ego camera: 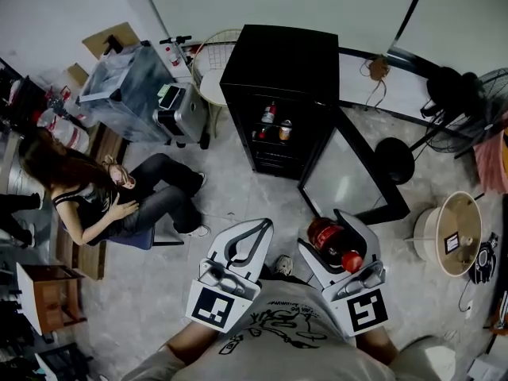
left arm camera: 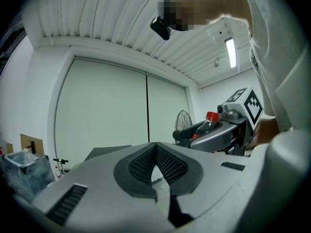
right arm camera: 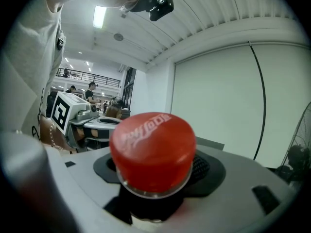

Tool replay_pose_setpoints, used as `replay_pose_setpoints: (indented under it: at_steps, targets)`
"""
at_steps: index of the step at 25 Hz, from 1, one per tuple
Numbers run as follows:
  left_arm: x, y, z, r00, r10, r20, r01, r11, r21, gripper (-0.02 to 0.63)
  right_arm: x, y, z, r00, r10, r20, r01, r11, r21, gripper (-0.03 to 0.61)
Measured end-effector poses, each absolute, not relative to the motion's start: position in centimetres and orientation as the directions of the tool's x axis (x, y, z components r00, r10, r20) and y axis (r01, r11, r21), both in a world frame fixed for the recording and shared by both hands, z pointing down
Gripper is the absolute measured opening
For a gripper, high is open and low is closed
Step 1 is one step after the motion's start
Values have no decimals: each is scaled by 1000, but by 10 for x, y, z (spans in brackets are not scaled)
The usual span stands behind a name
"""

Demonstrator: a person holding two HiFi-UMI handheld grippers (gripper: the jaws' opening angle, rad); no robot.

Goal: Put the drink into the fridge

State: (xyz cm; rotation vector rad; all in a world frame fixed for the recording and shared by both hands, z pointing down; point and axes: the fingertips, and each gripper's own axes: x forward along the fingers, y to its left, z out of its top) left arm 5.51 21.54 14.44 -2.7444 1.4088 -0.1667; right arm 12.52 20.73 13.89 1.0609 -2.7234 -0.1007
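Drink (ego camera: 327, 235) in right gripper (ego camera: 324, 230), fridge door (ego camera: 343, 173) swung open, floor (ego camera: 254, 197) between

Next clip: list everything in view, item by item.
fridge: one, black, floor centre, glass door open
drinks: a few, reddish, inside the fridge
bottle: one, red cap, in the right tongs
fan: one, black, far right
round table: one, pale, right
wrapped bin: one, grey, upper left
seated person: one, dark clothes, left
left tongs: one, grey, shut, empty
right tongs: one, grey, shut on the bottle
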Motion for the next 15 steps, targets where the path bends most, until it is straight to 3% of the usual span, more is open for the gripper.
replay_pose_setpoints:
  at_steps: [15]
  targets:
    - [25, 149, 147, 560, -827, 57, -823, -563, -79, 20, 92, 143, 138, -729, -662, 172, -645, 750, 150, 310]
